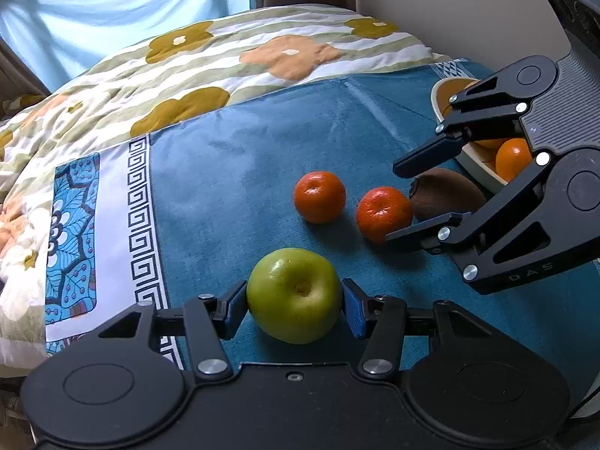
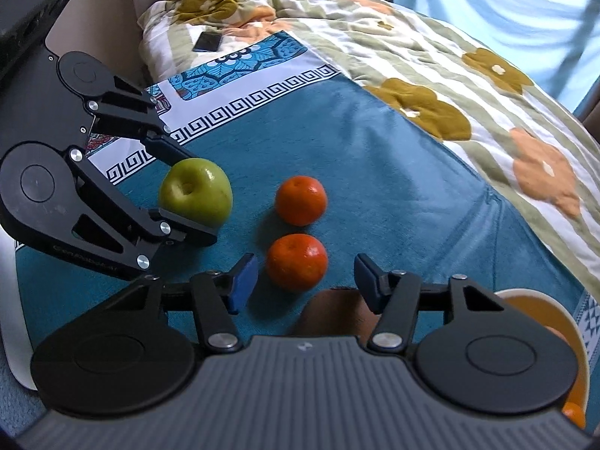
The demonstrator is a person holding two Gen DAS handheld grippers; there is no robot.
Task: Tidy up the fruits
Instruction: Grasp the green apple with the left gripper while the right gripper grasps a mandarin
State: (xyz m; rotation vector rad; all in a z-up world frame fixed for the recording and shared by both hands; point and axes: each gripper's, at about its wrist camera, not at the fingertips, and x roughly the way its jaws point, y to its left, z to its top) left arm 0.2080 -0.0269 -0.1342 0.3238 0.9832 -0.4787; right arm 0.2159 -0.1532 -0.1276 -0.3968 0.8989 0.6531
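**Fruit on a teal cloth over a made bed**

The work surface is a teal cloth point(image 1: 285, 142) with a white Greek-key border and a blue leaf-patterned corner panel, spread flat over a bed. Beyond the cloth lies a rumpled quilt point(image 1: 232, 48) printed with olive and peach flowers on pale green stripes. A light blue curtain point(image 1: 112, 3) hangs behind the bed with daylight coming through it, and a plain wall meets it at the corner. In the right wrist view a dark phone point(image 2: 207, 42) lies on the quilt far ahead of the claws.

The left gripper point(image 1: 294, 298) has its blue pads pressed against both sides of a green apple point(image 1: 294, 294), which sits on the cloth stem hollow upward.

The right gripper point(image 2: 305, 281) stands spread, its pads touching nothing. A kiwi point(image 2: 333, 313) lies between and just beneath its fingers, close to the palm. Directly ahead of its fingertips sits the nearer mandarin point(image 2: 297, 261), just beside the kiwi, and the farther mandarin point(image 2: 300, 200) lies ahead again, a little apart.

To the right gripper's right, touching distance from its outer finger, is a cream bowl point(image 2: 540, 296) holding orange fruit; the gripper body hides most of it in both views.
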